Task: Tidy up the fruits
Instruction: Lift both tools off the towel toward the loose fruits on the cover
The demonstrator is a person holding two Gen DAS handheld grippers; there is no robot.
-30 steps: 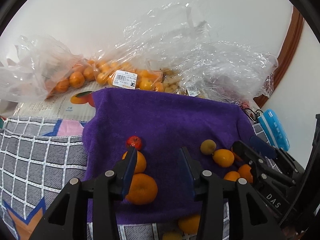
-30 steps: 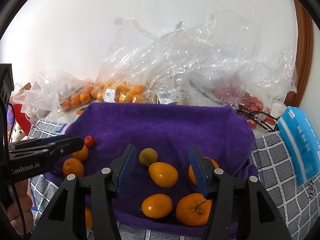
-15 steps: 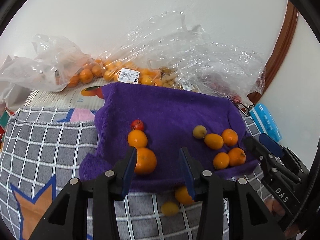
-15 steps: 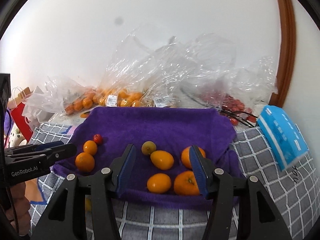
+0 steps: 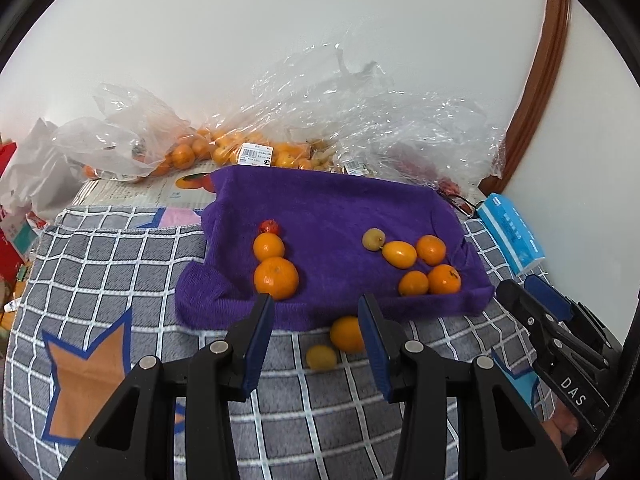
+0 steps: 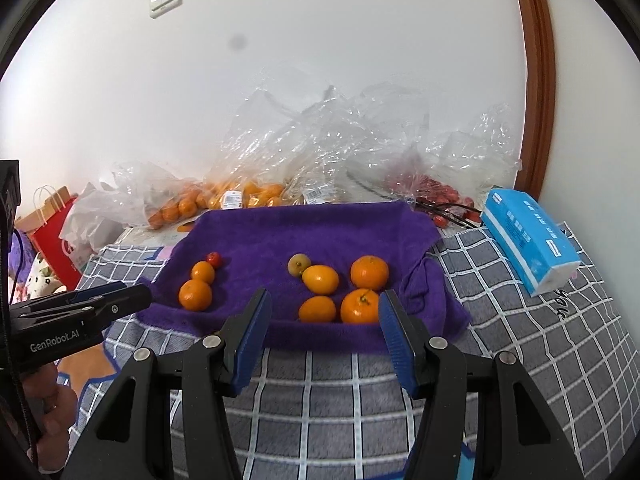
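Purple towel (image 5: 332, 216) lies spread over a grey checked cloth (image 5: 120, 264); whether a worktop or a bed is beneath, I cannot tell. Fruit on the towel sits in two groups. Left group: a small red fruit (image 5: 269, 225), a small orange (image 5: 268, 247) and a larger orange (image 5: 276, 278) in a line, each touching the next. Right group: a yellow-green fruit (image 5: 373, 238), an oval kumquat (image 5: 399, 254) and three oranges (image 6: 369, 272) close together. Off the towel, on the checked cloth just beside its near edge, lie one orange fruit (image 5: 346, 334) and a smaller yellow one (image 5: 321, 357).

Left tongs (image 5: 316, 320) stand apart, empty, above the towel's near edge. Right tongs (image 6: 322, 322) likewise apart and empty, near the right group. Clear plastic bags (image 6: 320, 152) of fruit are heaped along the wall behind; a blue tissue pack (image 6: 528, 242) lies to the right.
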